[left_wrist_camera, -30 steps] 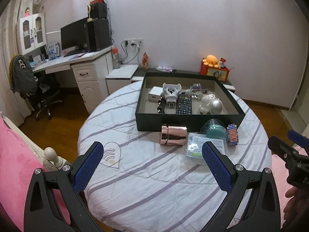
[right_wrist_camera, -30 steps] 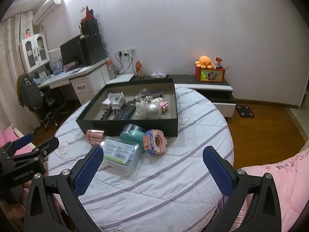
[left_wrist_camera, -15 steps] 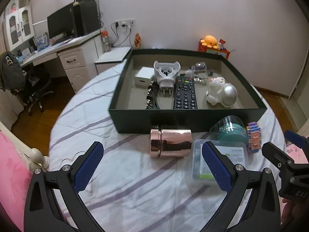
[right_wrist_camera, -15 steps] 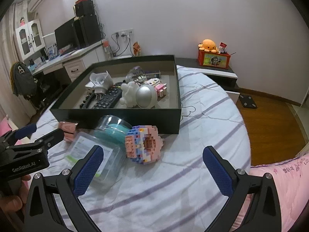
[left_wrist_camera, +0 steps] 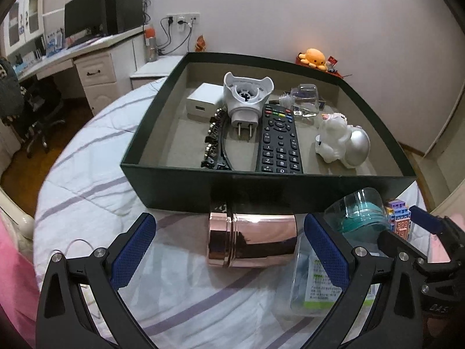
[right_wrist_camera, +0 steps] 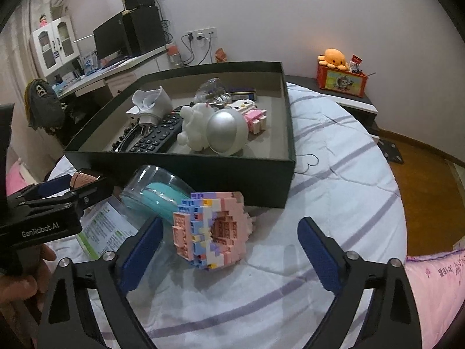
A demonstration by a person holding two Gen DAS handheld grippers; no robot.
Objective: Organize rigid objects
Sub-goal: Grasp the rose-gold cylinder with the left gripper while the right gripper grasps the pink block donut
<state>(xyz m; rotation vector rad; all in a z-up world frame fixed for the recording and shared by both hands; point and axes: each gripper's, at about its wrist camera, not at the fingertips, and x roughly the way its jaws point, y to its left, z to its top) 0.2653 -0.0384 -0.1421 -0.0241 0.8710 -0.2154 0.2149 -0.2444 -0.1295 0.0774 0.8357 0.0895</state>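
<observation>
Fingers of the left gripper (left_wrist_camera: 229,247) stand spread about the pink can (left_wrist_camera: 251,240), untouched; the right gripper's (right_wrist_camera: 229,250) jaws are closing with the brick toy (right_wrist_camera: 210,229) between them, pads clear. Beside these on the bed (right_wrist_camera: 334,180) lie a jar (right_wrist_camera: 157,195) and a packet (right_wrist_camera: 106,229). Behind them the box (left_wrist_camera: 273,189) holds a remote (left_wrist_camera: 279,139), figurine (left_wrist_camera: 343,141), plug (left_wrist_camera: 247,99) and charger (left_wrist_camera: 203,100).

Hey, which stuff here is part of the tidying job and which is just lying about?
Job: green box, rose-gold canister, block model, teal jar, clear labelled case.
Lying about: octopus plush, monitor, office chair.
</observation>
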